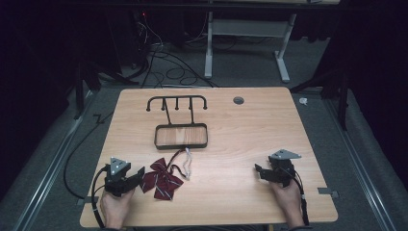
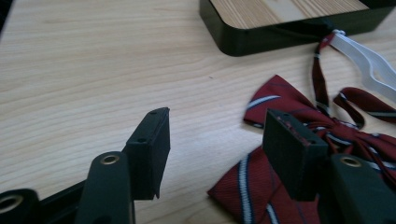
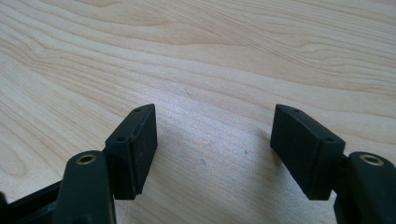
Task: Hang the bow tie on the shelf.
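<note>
Your left gripper (image 1: 139, 174) sits near the table's near-left corner, jaws spread wide with nothing between them, and the bow tie (image 1: 161, 180) lies right at its tips, at about three o'clock from it in the high view. In the left gripper view the bow tie (image 2: 322, 140) spreads behind and under the right-hand jaw, that jaw overlapping the red striped cloth, though whether it touches the cloth you cannot tell from here; the left-hand jaw stands over bare wood. The bow's long axis runs roughly from eleven o'clock to five o'clock across the table (image 1: 240, 130), one wing toward the rack, the other toward your edge. Its strap (image 1: 185, 161) trails off toward twelve to one o'clock, ending just beside the near rim of the black hanger rack (image 1: 181, 136), the white clasp (image 2: 369, 65) lying close to that tray wall. Your right gripper (image 1: 260, 172) rests well apart at the near right, at three o'clock from the bow, jaws likewise wide and holding nothing, bare wood under them (image 3: 215, 140). Open wood stretches between your two grippers and across the right half of the table; the near edge runs close behind both of your hands, and the rack stands at twelve o'clock from the bow.
</note>
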